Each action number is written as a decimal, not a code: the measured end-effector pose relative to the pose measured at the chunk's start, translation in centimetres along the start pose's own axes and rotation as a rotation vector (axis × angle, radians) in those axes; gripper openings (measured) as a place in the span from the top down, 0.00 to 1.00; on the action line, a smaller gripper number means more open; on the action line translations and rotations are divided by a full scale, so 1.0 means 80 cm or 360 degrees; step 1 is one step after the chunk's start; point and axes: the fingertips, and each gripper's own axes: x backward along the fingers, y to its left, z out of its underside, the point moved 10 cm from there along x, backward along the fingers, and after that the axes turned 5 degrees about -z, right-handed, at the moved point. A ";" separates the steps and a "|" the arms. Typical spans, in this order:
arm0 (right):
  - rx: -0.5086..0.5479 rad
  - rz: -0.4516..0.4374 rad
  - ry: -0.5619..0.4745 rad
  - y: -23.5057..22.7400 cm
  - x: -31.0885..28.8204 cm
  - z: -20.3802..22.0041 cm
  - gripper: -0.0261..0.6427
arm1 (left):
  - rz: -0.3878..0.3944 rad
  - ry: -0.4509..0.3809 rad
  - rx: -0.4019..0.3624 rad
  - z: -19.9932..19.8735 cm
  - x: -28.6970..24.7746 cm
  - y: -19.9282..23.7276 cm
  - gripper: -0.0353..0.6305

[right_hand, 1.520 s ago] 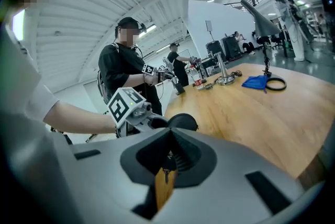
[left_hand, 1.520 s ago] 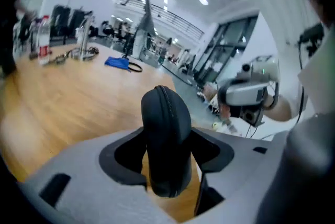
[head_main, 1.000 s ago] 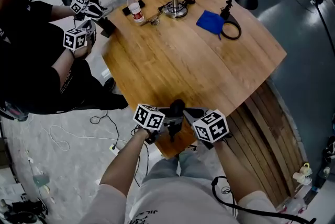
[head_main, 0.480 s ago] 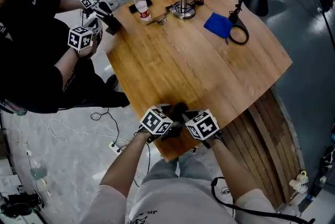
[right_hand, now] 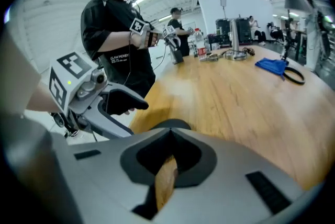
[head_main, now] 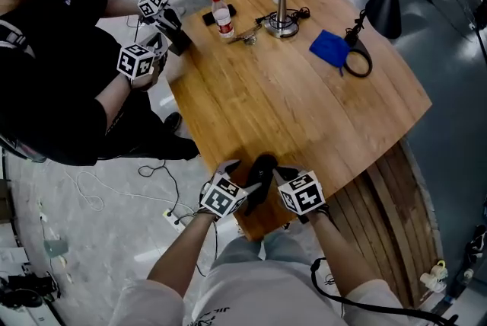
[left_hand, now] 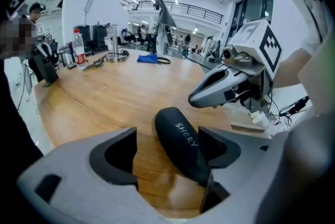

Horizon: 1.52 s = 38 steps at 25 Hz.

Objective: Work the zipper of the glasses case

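The glasses case (left_hand: 180,144) lies at the desk's (head_main: 304,103) near edge, roughly lengthwise between my left tongs (left_hand: 165,152), which have just been opening wide, while my right tongs (right_hand: 170,165), shut and seemingly empty, hang just beside it.

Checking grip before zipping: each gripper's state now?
Left gripper: open, jaws just been opening, glasses case between them.
Right gripper: shut; whether it pinches the zipper pull cannot be told.

Tabletop (head_main: 304,107) open beyond glasses case (head_main: 264,167); bottle (head_main: 223,18), metal stand (head_main: 282,12), blue cloth (head_main: 329,49) line far edge; other person (head_main: 61,73) crowds left corner
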 end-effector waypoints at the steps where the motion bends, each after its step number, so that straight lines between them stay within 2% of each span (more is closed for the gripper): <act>1: -0.0015 0.0017 -0.0070 0.004 0.009 -0.002 0.96 | -0.0057 -0.0059 0.0041 -0.001 0.007 -0.004 0.41; 2: -0.0029 0.0025 -0.0140 0.008 0.019 -0.004 0.96 | -0.0120 -0.0125 0.0082 -0.003 0.013 -0.008 0.49; 4: -0.0054 0.0040 -0.0263 0.017 0.042 -0.006 0.96 | -0.0251 -0.0257 0.0134 -0.009 0.029 -0.022 0.73; 6: -0.0073 0.0078 -0.0357 0.028 0.070 -0.009 0.96 | -0.0344 -0.0378 0.0144 -0.021 0.053 -0.041 0.91; 7: -0.0082 0.0093 -0.0406 0.035 0.085 -0.011 0.96 | -0.0371 -0.0436 0.0152 -0.030 0.068 -0.052 0.94; 11: -0.0067 0.0108 -0.0599 0.074 0.144 -0.019 0.96 | -0.0489 -0.0625 0.0224 -0.056 0.143 -0.095 0.94; 14: -0.0064 0.0146 -0.0682 0.107 0.179 -0.008 0.96 | -0.0579 -0.0709 0.0236 -0.064 0.192 -0.128 0.94; 18: -0.0042 0.0164 -0.0761 0.139 0.193 0.022 0.96 | -0.0690 -0.0755 0.0253 -0.047 0.224 -0.160 0.94; 22: 0.0008 0.0141 -0.0802 0.152 0.200 0.045 0.96 | -0.0734 -0.0756 0.0459 -0.010 0.242 -0.187 0.94; 25: -0.0031 0.0148 -0.0813 0.164 0.215 0.059 0.96 | -0.0784 -0.0777 0.0443 0.005 0.252 -0.202 0.94; 29: -0.0062 0.0265 -0.0796 0.208 0.241 0.110 0.96 | -0.0741 -0.0849 0.0397 0.028 0.280 -0.229 0.94; 32: -0.0073 0.0310 -0.0810 0.262 0.259 0.158 0.96 | -0.0715 -0.0889 0.0345 0.067 0.310 -0.265 0.94; 35: -0.0075 0.0385 -0.0786 0.328 0.274 0.212 0.96 | -0.0657 -0.0864 0.0324 0.120 0.339 -0.309 0.94; 38: -0.0148 0.0411 -0.0742 0.376 0.288 0.256 0.96 | -0.0623 -0.0808 0.0306 0.166 0.360 -0.349 0.94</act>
